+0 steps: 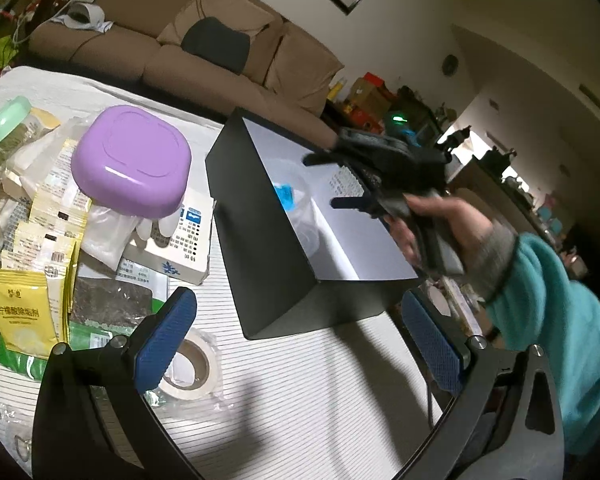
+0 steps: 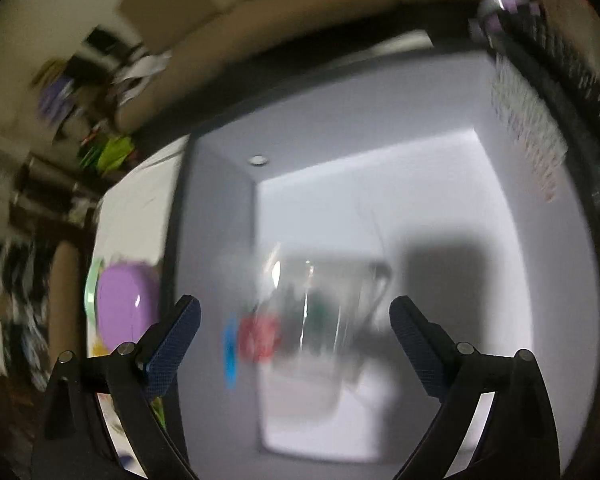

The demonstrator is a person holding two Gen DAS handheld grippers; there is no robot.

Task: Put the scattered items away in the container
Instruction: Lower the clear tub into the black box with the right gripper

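A black box (image 1: 268, 264) with a pale inside stands on the striped tablecloth (image 1: 300, 400). A clear bag (image 1: 300, 208) with something blue lies inside it. My left gripper (image 1: 296, 300) is open and empty, low in front of the box. A tape roll (image 1: 192, 364) lies just behind its left finger. My right gripper (image 1: 332, 180), held by a hand (image 1: 452, 224), hovers open over the box's mouth. The blurred right wrist view looks down into the box (image 2: 340, 120). There my right gripper (image 2: 295, 304) is open above the clear bag (image 2: 324, 312), with red and blue bits showing.
Left of the box lie a purple lidded case (image 1: 132, 160), a white carton (image 1: 184, 240), yellow sachets (image 1: 24, 308), a green packet (image 1: 112, 304) and a green-lidded jar (image 1: 4, 124). A brown sofa (image 1: 180, 52) stands behind the table. A teal sleeve (image 1: 560, 320) fills the right.
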